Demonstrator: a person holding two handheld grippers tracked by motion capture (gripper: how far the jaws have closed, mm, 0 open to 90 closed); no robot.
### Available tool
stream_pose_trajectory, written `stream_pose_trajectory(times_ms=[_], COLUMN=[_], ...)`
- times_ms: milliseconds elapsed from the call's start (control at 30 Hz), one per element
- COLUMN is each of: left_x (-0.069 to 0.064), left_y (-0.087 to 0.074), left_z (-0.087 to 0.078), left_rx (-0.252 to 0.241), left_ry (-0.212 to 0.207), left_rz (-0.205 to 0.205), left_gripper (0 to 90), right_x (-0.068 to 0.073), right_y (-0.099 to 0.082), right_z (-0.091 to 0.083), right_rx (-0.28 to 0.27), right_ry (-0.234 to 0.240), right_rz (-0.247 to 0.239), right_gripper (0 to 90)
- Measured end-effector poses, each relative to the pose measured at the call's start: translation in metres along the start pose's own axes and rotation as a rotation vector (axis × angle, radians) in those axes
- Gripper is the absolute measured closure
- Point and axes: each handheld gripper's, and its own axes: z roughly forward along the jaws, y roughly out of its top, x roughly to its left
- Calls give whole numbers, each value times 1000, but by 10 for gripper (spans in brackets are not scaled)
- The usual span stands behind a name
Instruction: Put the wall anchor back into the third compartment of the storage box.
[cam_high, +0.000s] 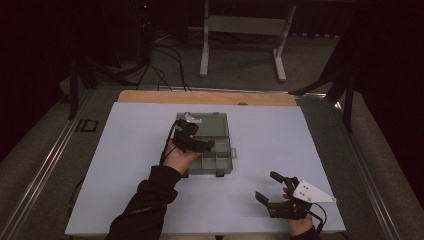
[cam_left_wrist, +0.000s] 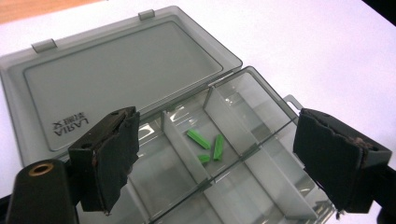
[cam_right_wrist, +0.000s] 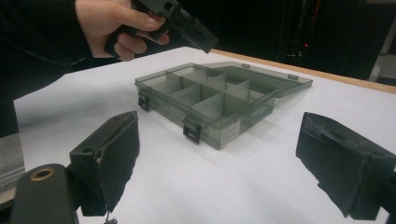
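Two claws show in the high view: the left claw (cam_high: 200, 145) hovers spread over the open organiser box (cam_high: 220, 131), the right claw (cam_high: 274, 189) spread on the bench (cam_high: 130, 150), well apart from the box. In the left claw view, three green pegs (cam_left_wrist: 205, 147) lie in a middle compartment of the box, below and between the empty jaws. In the right claw view, the box lies ahead between the open jaws.
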Motion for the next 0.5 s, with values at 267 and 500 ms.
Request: stream_pose_trajectory(times_ms=[267,500], left_x=[4,5], left_y=[-2,-11], left_z=[-23,-46], left_rx=[5,-51], left_ry=[-31,-94], left_rz=[57,116], left_gripper=[22,0], right_x=[-2,-4], right_y=[-1,-3], right_z=[-1,0], right_rx=[0,5], right_ry=[-6,-4], right_rz=[8,17], right_gripper=[135,135])
